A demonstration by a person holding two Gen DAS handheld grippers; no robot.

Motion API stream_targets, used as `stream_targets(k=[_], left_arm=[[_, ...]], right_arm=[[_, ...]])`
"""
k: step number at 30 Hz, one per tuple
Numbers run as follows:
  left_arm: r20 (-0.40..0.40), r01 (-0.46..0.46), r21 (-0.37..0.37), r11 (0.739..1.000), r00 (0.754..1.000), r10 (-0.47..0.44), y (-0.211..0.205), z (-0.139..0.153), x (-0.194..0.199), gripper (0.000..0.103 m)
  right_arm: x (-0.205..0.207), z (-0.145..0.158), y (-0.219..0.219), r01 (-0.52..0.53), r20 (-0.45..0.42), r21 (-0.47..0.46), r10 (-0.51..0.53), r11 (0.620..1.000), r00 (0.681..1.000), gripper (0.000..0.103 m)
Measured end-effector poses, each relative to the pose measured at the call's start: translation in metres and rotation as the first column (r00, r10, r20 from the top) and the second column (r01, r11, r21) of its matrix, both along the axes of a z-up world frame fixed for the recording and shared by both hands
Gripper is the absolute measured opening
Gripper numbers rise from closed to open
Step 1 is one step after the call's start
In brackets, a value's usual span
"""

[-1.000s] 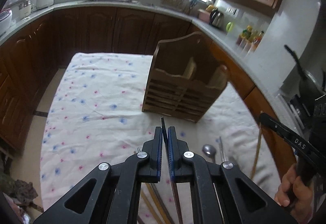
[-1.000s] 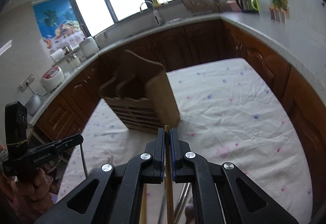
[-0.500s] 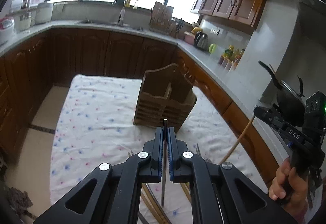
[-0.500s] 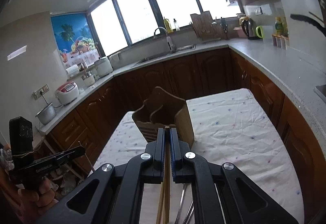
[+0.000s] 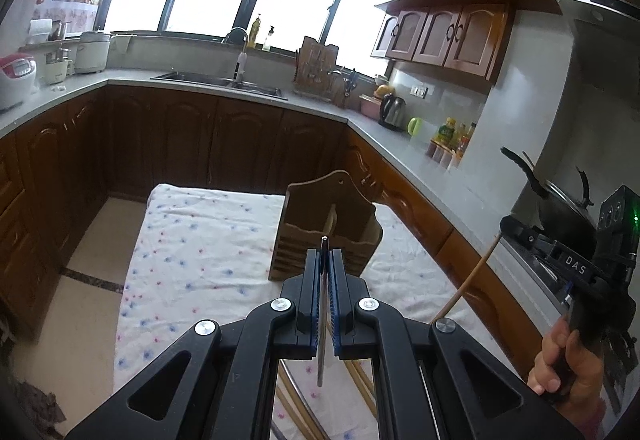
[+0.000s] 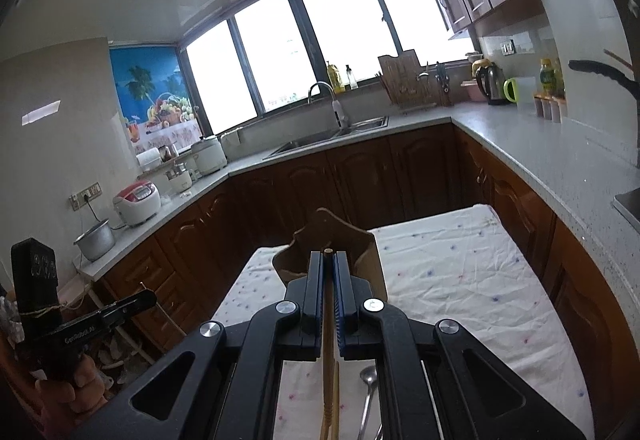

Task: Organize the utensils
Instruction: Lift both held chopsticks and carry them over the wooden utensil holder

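Over the flowered tablecloth, the left gripper was clamped on a thin metal utensil and the right gripper on a wooden chopstick, both just short of the wooden holder. Left view showed "DAS" on the other gripper; right view read "GenRobot.AI". Only the right view caught a spoon lying on the cloth.
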State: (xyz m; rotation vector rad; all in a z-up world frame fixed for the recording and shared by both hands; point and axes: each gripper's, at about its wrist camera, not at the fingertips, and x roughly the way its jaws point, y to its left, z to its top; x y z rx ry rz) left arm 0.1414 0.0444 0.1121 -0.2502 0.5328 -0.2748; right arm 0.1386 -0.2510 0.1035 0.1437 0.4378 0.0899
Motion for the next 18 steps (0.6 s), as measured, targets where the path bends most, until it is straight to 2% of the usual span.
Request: stream_targets(k=[6, 18], left_arm=[[0.036, -0.014, -0.003, 1.0, 0.999, 0.014, 0.002, 0.008, 0.011, 0.003], [0.174, -0.06, 0.001, 0.998, 0.983, 0.058, 0.0, 0.027, 0.045, 0.003]], right_arm=[[0.011, 0.011, 0.001, 0.008, 0.051, -0.003, -0.008, 1.0, 0.999, 0.005], [0.047, 0.052, 0.001, 0.04, 0.199, 0.003, -0.04, 0.999, 0.979, 0.005]])
